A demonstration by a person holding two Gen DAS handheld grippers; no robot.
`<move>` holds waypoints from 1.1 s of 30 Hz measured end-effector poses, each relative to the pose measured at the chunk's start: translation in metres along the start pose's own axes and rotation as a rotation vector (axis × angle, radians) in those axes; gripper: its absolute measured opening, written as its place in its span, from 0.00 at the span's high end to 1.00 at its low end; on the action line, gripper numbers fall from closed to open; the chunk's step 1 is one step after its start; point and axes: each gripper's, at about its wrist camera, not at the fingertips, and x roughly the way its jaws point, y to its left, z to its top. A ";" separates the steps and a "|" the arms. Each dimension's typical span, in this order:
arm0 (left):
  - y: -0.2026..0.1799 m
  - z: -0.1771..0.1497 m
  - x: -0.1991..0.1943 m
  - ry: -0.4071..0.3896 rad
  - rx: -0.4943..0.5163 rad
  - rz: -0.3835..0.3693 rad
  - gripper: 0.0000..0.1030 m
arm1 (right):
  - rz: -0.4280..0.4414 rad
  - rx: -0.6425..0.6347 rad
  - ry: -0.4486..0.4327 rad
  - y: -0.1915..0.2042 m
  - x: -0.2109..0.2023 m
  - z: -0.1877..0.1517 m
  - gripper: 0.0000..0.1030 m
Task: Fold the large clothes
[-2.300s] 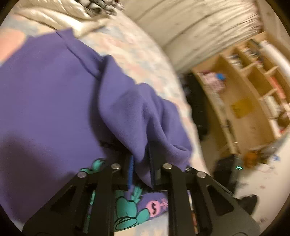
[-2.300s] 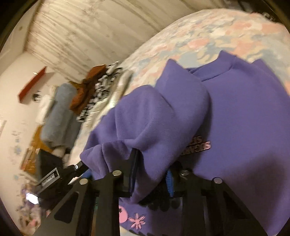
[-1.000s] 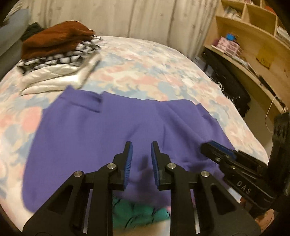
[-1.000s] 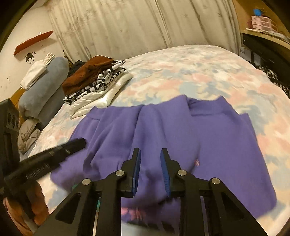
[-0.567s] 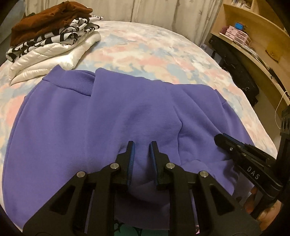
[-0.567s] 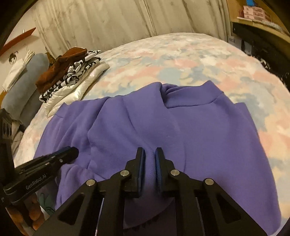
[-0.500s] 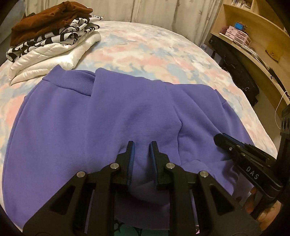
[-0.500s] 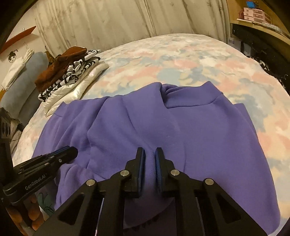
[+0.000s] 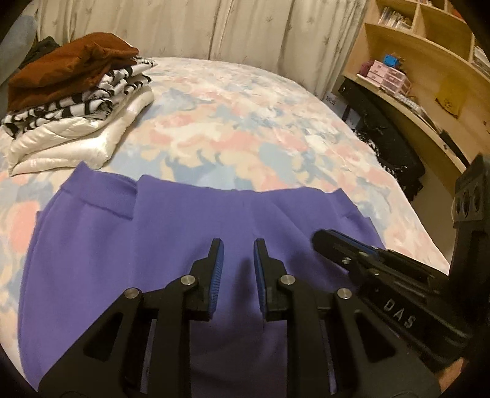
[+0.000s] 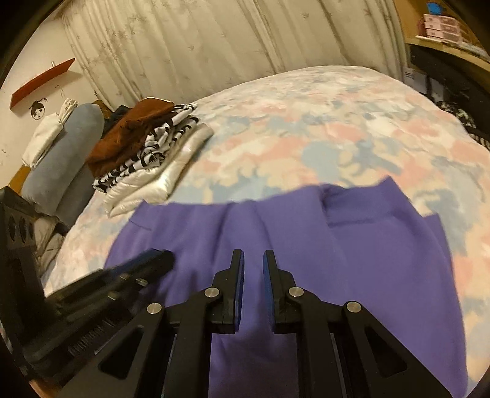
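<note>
My left gripper (image 9: pixel 238 245) and right gripper (image 10: pixel 253 255) both hang over the purple sweatshirt (image 9: pixel 171 232), which lies spread flat on the flowered bed (image 9: pixel 245 122). Both pairs of jaws stand slightly apart, pinching nothing I can see. My right gripper's side reads "DAS".

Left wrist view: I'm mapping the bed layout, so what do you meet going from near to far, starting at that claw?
left claw → purple sweatshirt → floral bedspread → curtain
</note>
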 end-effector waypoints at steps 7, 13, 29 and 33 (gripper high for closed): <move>0.025 0.001 0.057 0.102 -0.064 0.067 0.86 | -0.068 0.032 0.111 -0.012 0.069 0.022 0.96; 0.038 -0.003 0.060 0.089 -0.101 0.019 0.88 | -0.032 0.099 0.060 -0.048 0.061 0.006 1.00; 0.019 -0.024 -0.004 0.003 -0.033 0.108 0.85 | -0.064 0.138 0.065 -0.039 0.018 -0.020 0.94; 0.014 -0.039 -0.036 -0.009 -0.012 0.099 0.81 | -0.056 0.156 0.050 -0.029 -0.007 -0.034 0.94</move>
